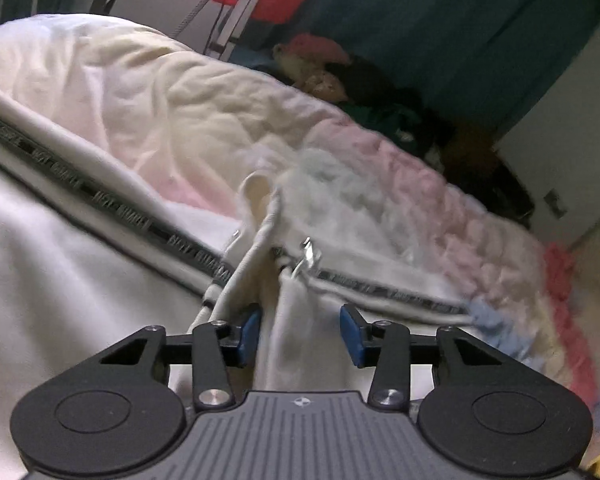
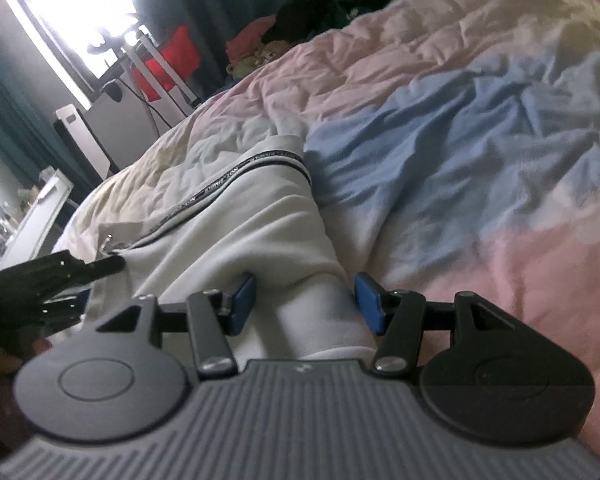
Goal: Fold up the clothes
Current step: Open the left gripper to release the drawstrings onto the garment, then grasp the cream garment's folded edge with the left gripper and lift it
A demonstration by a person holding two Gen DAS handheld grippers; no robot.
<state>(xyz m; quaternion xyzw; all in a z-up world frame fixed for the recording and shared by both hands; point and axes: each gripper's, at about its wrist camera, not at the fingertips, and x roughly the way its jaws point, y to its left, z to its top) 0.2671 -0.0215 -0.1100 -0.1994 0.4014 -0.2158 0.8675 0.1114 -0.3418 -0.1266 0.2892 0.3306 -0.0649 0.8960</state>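
A white garment [image 1: 80, 248] with a dark lettered zipper band [image 1: 112, 204] lay spread on a bed covered by a pastel pink, blue and cream quilt [image 2: 440, 128]. The left claw [image 1: 300, 334] and the right claw [image 2: 305, 304] both stood released, blue pads apart, with folds of white cloth between them.

One white garment [image 1: 80, 260] with one lettered zip tape [image 1: 112, 208] and one metal zip pull [image 1: 306, 256], ahead of two grippers [image 1: 300, 334] [image 2: 305, 304]. One quilt [image 2: 460, 128] beneath. Four blue pads [image 1: 249, 334], two per gripper.
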